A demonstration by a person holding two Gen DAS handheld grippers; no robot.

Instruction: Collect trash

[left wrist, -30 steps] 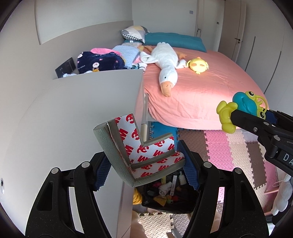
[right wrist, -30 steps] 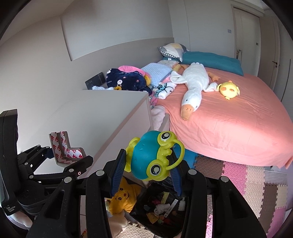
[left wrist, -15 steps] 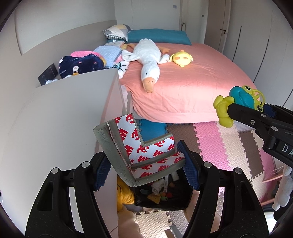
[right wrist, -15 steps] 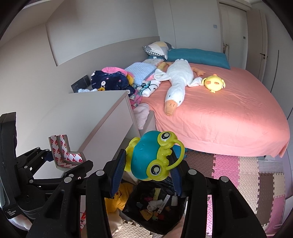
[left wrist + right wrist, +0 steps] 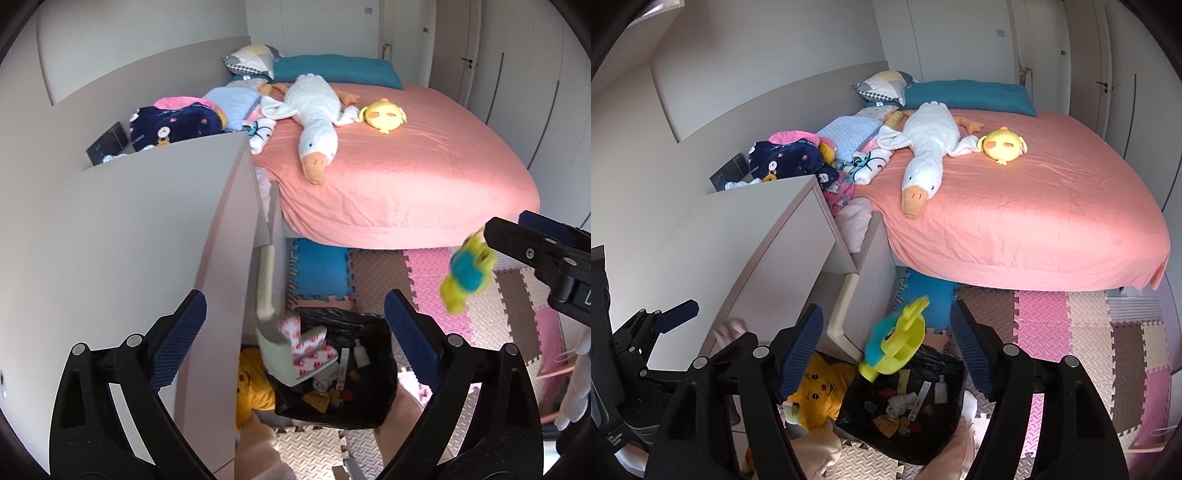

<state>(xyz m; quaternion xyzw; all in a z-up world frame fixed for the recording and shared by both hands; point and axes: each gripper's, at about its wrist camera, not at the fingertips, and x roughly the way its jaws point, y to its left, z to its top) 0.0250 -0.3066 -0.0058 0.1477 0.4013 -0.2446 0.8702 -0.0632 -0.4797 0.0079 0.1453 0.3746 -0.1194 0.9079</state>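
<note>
The trash bag point(image 5: 373, 410) is thin black plastic, glossy and crinkled. Just above its rim, the corner guard point(image 5: 295, 352) looks like matt grey foam faced with smooth red-and-white printed paper. The frog toy point(image 5: 897, 341) above the bag is shiny moulded plastic. Beside the bag, the dresser point(image 5: 122, 236) has a smooth matt laminate top. Under the bag lie foam floor mats point(image 5: 436, 269), dull and finely textured. Beyond it, the bed sheet point(image 5: 406, 177) is soft matt cloth, and the goose point(image 5: 314, 114) is fuzzy plush.
</note>
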